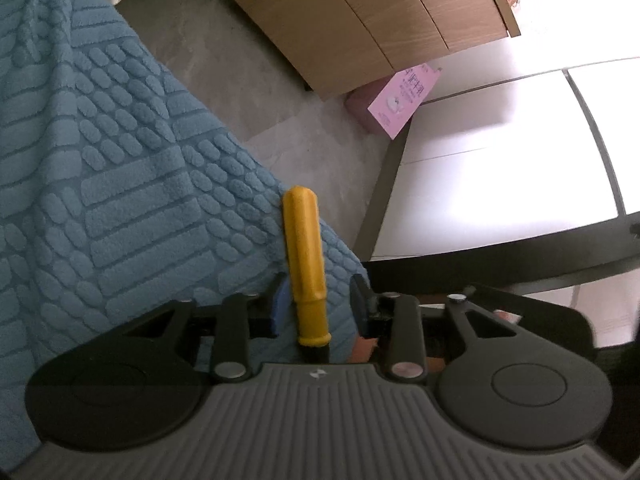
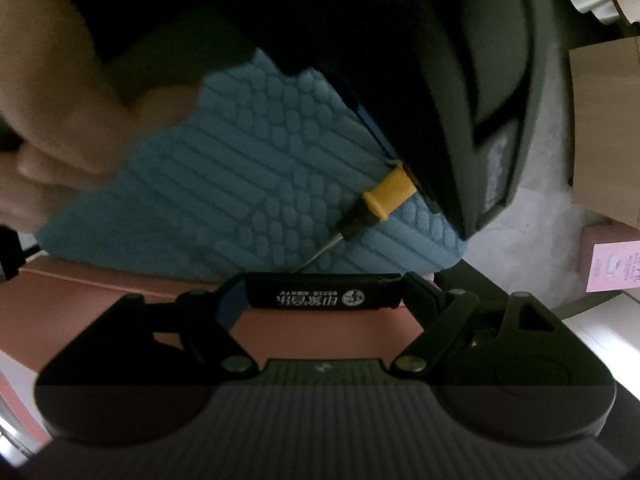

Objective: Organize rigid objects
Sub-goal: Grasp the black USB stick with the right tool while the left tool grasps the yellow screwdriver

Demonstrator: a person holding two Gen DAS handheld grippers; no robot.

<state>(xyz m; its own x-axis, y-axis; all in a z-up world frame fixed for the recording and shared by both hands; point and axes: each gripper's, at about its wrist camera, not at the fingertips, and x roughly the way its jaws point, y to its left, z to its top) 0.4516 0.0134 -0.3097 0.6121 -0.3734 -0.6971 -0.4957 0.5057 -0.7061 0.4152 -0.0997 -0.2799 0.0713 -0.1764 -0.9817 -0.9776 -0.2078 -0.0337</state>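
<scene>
Left hand-held gripper (image 1: 320, 304): jaws partly apart, a yellow-handled screwdriver (image 1: 305, 268) standing between them. Its blue left pad (image 1: 281, 308) lies against the handle; the dark right finger (image 1: 360, 300) stands clear of it, with a visible gap. So the pads do not clamp the handle on both sides. Handle points away from the camera, black collar at the near end, over a blue textured towel (image 1: 100, 160).

Right wrist view shows the same screwdriver from the other side: yellow handle end, black collar and thin metal shaft lying slantwise on the towel, shaft tip running toward the right hand-held gripper (image 2: 324, 298). Upper part of the handle is hidden behind the dark body of the left device.

Right hand-held gripper: jaws wide, spanned by a black rectangular bar with white printed characters (image 2: 322, 298). Bar sits crosswise, each end against a finger; held end to end. Below it, a pink surface (image 2: 80, 308).

A person's hand (image 2: 60, 120) fills the upper left of the right view, blurred.

Background, left view: grey floor (image 1: 248, 92), wooden cabinet (image 1: 360, 20), pink box (image 1: 380, 108) with a label, standing beside the cabinet foot.
</scene>
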